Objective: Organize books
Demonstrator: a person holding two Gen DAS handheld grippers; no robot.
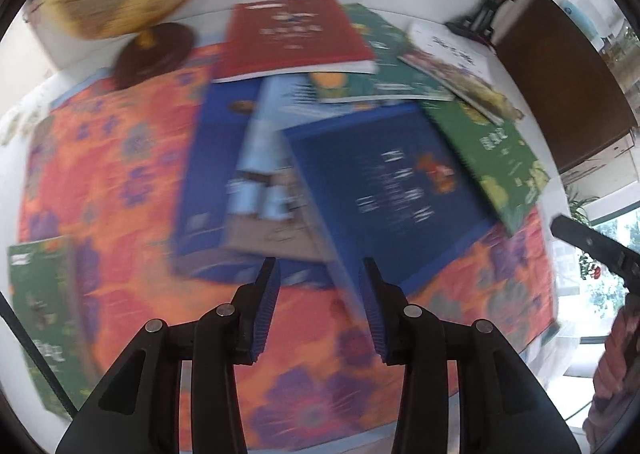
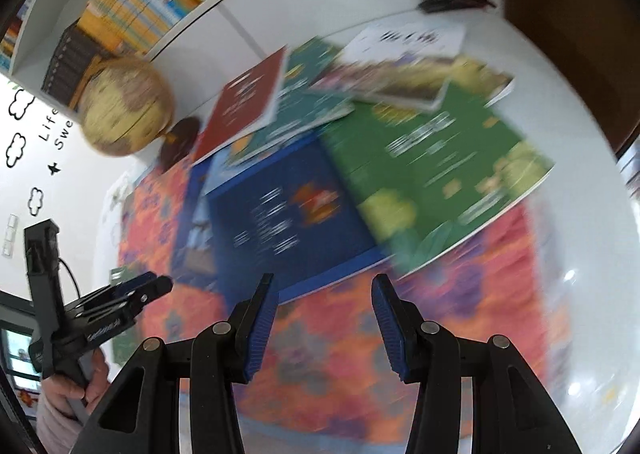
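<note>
Loose heap of books lying flat and overlapping on a flowered orange cloth. Nearest, dark blue book with white lettering, skewed, topmost at the front. Left of it, pale blue book over another blue book. Behind, red book resting on a teal-green book. To the right, green book partly under a white book. Apart at far left, one more green book. Titles blurred, unreadable.
</note>
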